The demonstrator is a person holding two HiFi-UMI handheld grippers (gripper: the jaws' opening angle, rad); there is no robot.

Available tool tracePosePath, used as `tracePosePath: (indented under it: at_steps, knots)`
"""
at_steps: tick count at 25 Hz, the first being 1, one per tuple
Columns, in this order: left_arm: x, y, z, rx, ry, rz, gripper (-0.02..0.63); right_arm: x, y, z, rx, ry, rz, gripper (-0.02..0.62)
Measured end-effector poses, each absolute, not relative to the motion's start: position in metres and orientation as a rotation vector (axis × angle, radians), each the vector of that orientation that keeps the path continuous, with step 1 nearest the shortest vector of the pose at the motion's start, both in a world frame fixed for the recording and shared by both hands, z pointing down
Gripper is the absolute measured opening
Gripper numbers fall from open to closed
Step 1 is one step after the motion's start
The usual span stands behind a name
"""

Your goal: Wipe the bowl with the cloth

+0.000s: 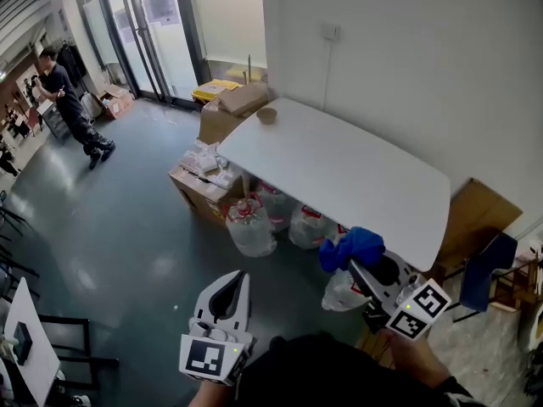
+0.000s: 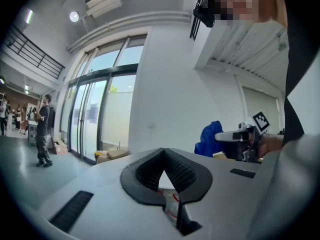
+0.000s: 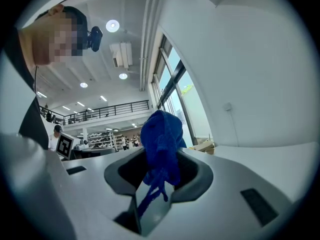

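While the bowl point(image 1: 266, 114) sits way off at the far end of the white table point(image 1: 356, 176), both grippers are back by the near end, well apart from it. The right gripper point(image 3: 160, 170) has its jaws pinching the blue cloth point(image 3: 161, 134). The left gripper point(image 2: 165, 176) has its jaws pressed together on nothing. The bowl lies ahead and left of the cloth, the table's whole length away, so I'd guess a long reach comes first.

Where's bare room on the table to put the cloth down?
Nearly the whole white table is bare, from the bowl at its far corner to the near edge by the cloth. Crowded: the floor along its left side, with boxes and bags.
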State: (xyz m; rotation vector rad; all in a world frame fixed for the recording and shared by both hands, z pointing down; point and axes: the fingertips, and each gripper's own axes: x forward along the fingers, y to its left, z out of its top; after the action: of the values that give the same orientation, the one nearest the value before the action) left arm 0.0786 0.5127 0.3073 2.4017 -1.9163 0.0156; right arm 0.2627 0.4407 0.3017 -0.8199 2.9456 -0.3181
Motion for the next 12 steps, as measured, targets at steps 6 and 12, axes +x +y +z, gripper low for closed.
tracePosePath:
  at_steps: [6, 12]
  knots:
    - [0.045, 0.528, 0.312, 2.408, -1.947, 0.080, 0.011, 0.226, 0.450, 0.305, -0.803, 2.939, -0.335, 0.117]
    - [0.024, 0.518, 0.310, 2.435, -1.963, 0.085, 0.011, 0.202, 0.446, 0.313, -0.788, 2.950, -0.383, 0.117]
